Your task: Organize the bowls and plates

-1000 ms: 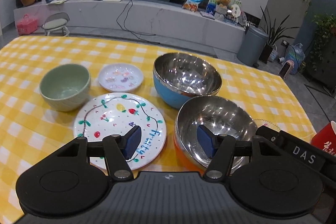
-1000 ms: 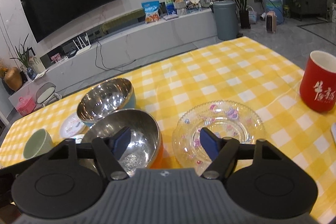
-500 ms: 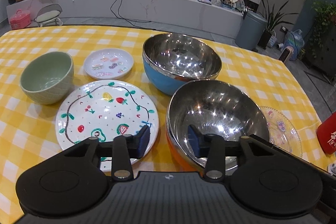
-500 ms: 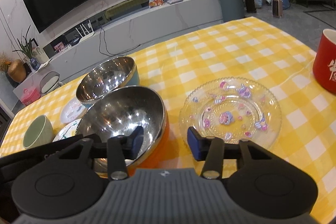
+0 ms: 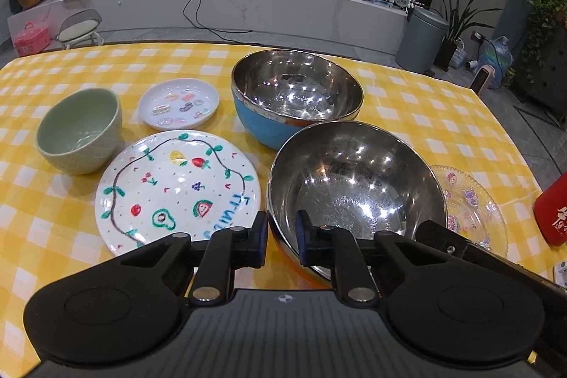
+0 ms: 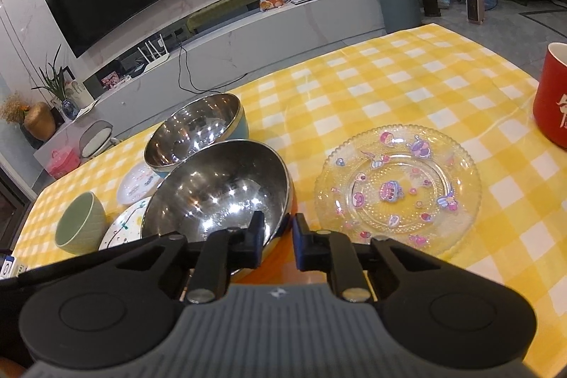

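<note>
Both the left gripper [image 5: 280, 243] and the right gripper [image 6: 278, 241] have just been closing, narrow astride the orange steel bowl's [image 5: 354, 186] rim; nothing stacked yet, plates beside it untouched.

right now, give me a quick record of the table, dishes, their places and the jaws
surface: yellow checked tablecloth
bowls: orange bowl nearest, blue bowl behind it, green bowl far left
plates: fruit plate and small plate left of bowls; glass plate right
left gripper: jaws just closing, astride orange bowl rim; contact unclear
right gripper: same, rim's right side
other: red mug, right edge
</note>
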A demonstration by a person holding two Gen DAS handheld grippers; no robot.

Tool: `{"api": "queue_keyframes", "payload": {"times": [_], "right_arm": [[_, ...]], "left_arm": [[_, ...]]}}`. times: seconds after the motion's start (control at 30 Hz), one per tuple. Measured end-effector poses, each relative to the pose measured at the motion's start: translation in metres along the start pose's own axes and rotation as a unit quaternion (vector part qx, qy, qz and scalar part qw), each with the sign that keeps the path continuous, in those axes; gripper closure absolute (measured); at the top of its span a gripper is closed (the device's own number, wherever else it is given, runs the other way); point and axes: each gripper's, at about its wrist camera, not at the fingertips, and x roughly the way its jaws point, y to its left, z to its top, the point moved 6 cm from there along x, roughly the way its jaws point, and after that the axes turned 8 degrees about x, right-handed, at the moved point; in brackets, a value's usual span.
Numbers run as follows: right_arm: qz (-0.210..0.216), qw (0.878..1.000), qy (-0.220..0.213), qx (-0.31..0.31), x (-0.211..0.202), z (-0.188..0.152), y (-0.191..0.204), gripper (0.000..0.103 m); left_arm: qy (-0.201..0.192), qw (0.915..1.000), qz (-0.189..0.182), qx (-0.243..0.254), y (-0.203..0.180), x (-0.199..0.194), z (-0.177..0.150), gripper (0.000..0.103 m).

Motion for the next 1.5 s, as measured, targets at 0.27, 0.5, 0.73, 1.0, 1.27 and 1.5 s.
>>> {"api": "queue_keyframes", "payload": {"times": [0.27,0.5,0.73,1.0,1.27,1.5], "right_arm": [[0.007,1.000,0.022,0.008,-0.015,-0.006,0.005,0.097],[0.031,0.999,0.039,-0.008,-0.040,-0.022,0.021,0.099],[0.111,0.991,0.068,-0.031,-0.065,-0.048,0.057,0.103],[0.107,0.990,0.069,-0.067,-0.068,-0.070,0.073,0.103],[0.086,0.994,0.024,-0.056,-0.075,-0.045,0.048,0.084],[0.086,0.995,0.039,-0.037,-0.061,-0.048,0.043,0.064]], "left_arm": [[-0.001,0.9998,0.015,-0.013,0.009,-0.028,-0.008,0.085],[-0.004,0.9988,0.038,-0.031,0.028,-0.062,-0.023,0.085],[-0.006,0.9981,0.023,-0.057,0.048,-0.097,-0.040,0.093],[0.007,0.9959,0.042,-0.079,0.072,-0.095,-0.060,0.095],[0.006,0.9948,0.033,-0.096,0.084,-0.093,-0.069,0.072],[0.005,0.9934,0.042,-0.107,0.090,-0.088,-0.070,0.065]]}}
